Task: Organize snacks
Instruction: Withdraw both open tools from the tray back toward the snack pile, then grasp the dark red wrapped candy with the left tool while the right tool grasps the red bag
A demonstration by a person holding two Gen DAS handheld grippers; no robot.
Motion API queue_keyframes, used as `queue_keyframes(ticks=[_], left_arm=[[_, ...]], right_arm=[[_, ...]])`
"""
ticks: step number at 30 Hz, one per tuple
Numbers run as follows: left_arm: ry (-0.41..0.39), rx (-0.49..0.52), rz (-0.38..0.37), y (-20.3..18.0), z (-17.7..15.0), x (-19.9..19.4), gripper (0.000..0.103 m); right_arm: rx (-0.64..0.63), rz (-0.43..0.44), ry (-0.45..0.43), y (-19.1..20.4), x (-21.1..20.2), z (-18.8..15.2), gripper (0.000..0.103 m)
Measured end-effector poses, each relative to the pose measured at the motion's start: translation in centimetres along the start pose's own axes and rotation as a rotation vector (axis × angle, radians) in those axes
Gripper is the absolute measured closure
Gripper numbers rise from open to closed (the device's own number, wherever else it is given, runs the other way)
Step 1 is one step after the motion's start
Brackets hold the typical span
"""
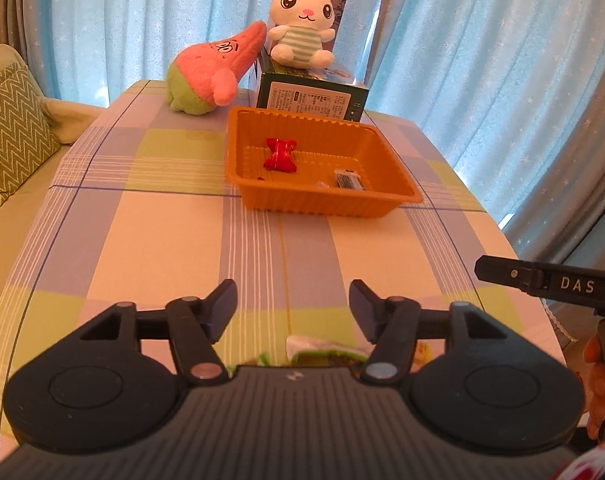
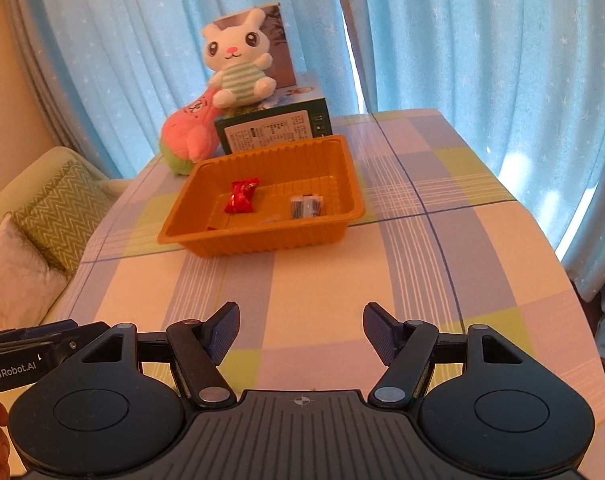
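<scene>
On the far left we see a sofa (image 1: 6, 184) with a zigzag cushion (image 1: 12, 128), and beside it the table under its checked cloth (image 1: 150, 240). At the back of the table a pink plush (image 1: 212, 68) lies tilted, its tip touching a green box (image 1: 312, 98); a white rabbit toy (image 1: 302, 24) sits on top of that box. Just in front of the box stands the orange tray (image 1: 326, 204). Inside it lie a red candy (image 1: 280, 155) toward the left and a dark wrapped snack (image 1: 348, 180) near the front right corner, the two apart.

Our left gripper (image 1: 293, 308) hangs over the near part of the table, jaws standing apart with nothing between the pads. Just under its body a green snack packet (image 1: 322, 350) peeks out, mostly hidden. Further right, our right gripper (image 2: 300, 332) likewise stands apart and holds nothing, bare cloth showing between its fingers. Both are well short of the tray. Blue curtains (image 1: 482, 60) close the background.
</scene>
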State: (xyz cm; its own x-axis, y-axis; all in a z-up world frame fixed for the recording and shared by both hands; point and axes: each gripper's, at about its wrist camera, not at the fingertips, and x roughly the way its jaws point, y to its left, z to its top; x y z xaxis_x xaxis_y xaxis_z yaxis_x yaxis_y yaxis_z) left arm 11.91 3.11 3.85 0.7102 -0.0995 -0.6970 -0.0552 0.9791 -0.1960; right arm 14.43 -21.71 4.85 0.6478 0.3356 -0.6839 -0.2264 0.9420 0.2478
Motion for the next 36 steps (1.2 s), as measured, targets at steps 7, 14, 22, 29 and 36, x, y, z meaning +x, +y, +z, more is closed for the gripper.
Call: queue_keyframes(ticks=[7, 14, 22, 29, 36], left_arm=[[0.001, 0.027, 0.011, -0.3, -2.9, -3.0, 0.038], [0.002, 0.021, 0.024, 0.0, -5.3, -4.7, 0.034], [0.034, 0.022, 0.033, 0.5, -7.7, -4.8, 0.032], [0.05, 0.037, 0.041, 0.6, -8.5, -4.1, 0.032], [0.072, 0.064, 0.036, 0.3, -8.9, -2.4, 0.035]], right_arm=[[-0.023, -0.008, 0.006, 1.2, -3.1, -2.8, 0.035], [-0.008, -0.028, 0.017, 0.9, -5.2, -6.2, 0.035], [0.024, -0.059, 0.033, -0.4, -5.9, -9.5, 0.035], [0.046, -0.051, 0.067, -0.8, -4.9, -11.0, 0.035], [0.057, -0.038, 0.073, -0.9, -3.8, -11.2, 0.035]])
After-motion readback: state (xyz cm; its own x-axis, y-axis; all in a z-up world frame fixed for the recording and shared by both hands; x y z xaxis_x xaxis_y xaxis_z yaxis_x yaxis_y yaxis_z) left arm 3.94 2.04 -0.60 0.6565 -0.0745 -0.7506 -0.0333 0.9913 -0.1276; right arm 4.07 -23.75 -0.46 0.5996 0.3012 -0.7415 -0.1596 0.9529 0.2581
